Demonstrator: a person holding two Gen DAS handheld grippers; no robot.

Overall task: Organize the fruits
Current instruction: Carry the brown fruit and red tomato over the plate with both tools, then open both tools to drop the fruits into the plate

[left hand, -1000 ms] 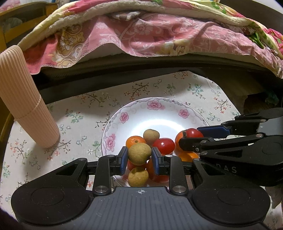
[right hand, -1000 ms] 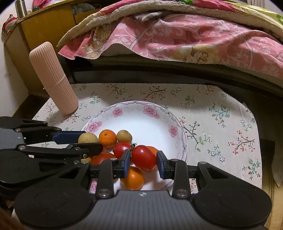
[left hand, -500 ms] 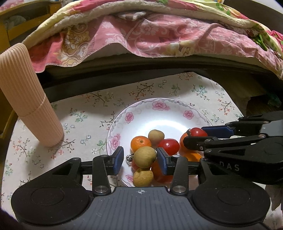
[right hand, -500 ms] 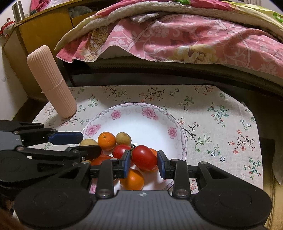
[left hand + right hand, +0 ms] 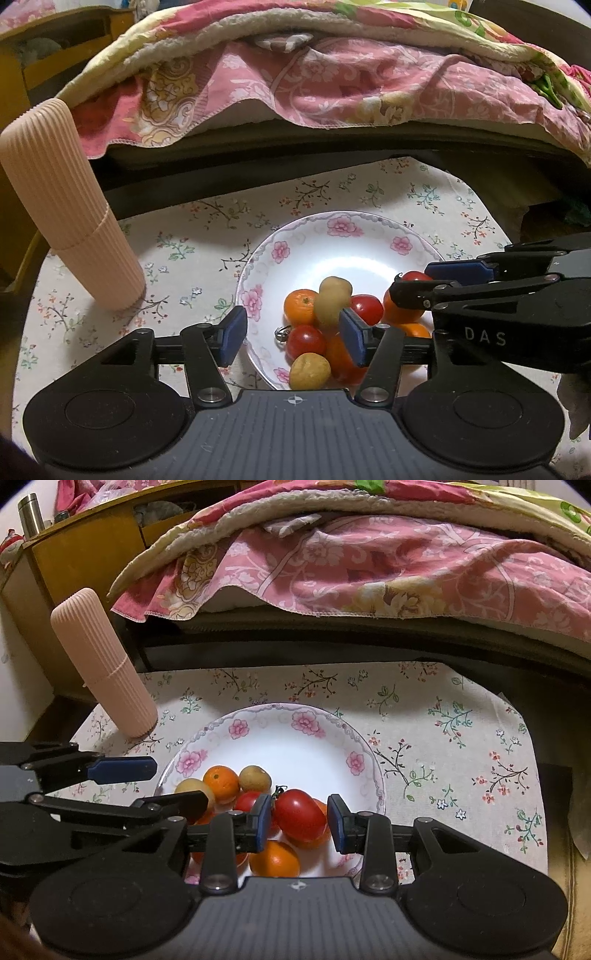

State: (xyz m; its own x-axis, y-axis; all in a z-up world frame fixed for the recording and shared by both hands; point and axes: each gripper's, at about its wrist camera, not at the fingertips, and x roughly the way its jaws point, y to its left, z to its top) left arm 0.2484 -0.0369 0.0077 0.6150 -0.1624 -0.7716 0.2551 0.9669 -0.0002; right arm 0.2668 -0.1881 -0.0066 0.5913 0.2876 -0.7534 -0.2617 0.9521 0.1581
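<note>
Hovering open: left claw (image 5: 291,334) over plate (image 5: 317,240).

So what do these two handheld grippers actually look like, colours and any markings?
Both the left gripper and the right gripper are matte black, with blue finger pads, silver screws and round discs on a ribbed body. The right one has white "DAS" lettering.

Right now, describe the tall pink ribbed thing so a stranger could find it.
Start at the floral tablecloth and its flowered plate of fruit. Beyond the plate's far-left rim stands a ribbed container, the only tall, peach-pink cylinder there.
</note>
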